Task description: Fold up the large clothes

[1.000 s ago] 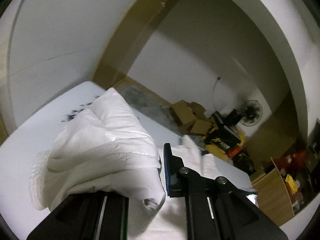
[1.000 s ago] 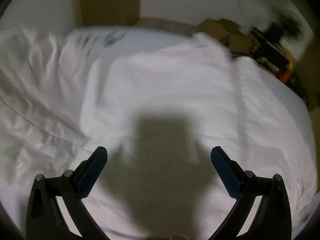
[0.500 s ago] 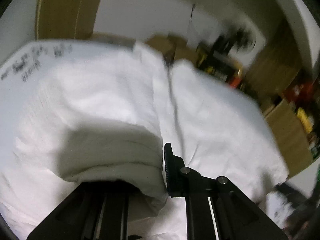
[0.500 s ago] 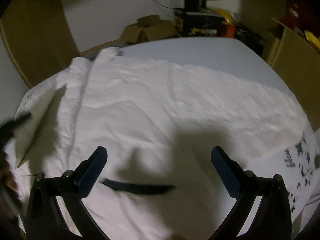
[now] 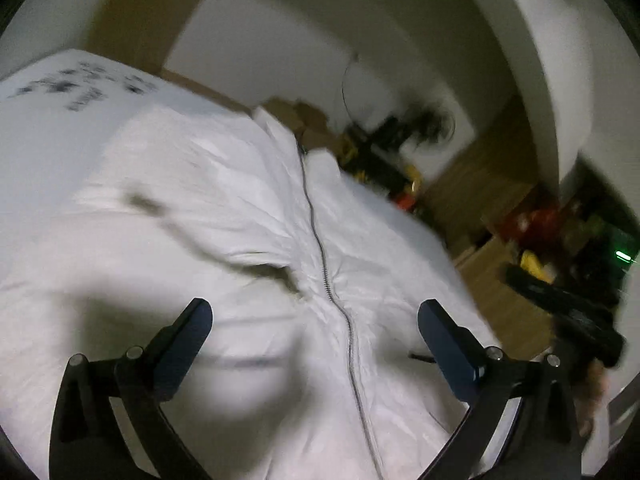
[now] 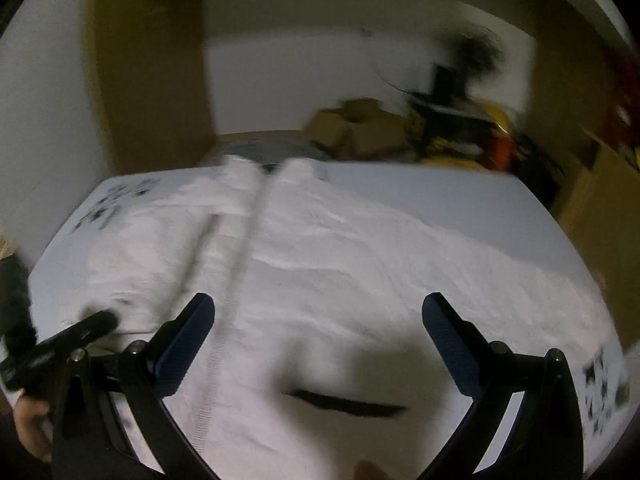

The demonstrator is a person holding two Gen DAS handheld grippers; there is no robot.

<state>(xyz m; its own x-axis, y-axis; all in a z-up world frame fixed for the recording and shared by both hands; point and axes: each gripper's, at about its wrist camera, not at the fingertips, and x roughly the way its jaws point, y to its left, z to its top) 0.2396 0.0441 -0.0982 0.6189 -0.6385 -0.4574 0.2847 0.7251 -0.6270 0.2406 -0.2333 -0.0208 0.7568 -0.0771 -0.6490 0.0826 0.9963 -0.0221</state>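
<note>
A big white jacket (image 5: 248, 216) lies spread out on a white table (image 6: 440, 196). It covers most of the top, from the near edge to the far edge. Its zipper (image 5: 320, 240) runs down the middle, from the collar at the far edge toward the near edge. The left gripper (image 5: 314, 320) has just opened wide, and nothing is between its fingers. It hangs over the zipper near the near edge. The right gripper (image 6: 318, 312) is wide open too, with nothing in it, and hangs over the jacket. Black marks (image 6: 112, 204) are printed at the far left corner of the table. Brown boxes (image 6: 356, 128) sit on the floor past the far edge.
</note>
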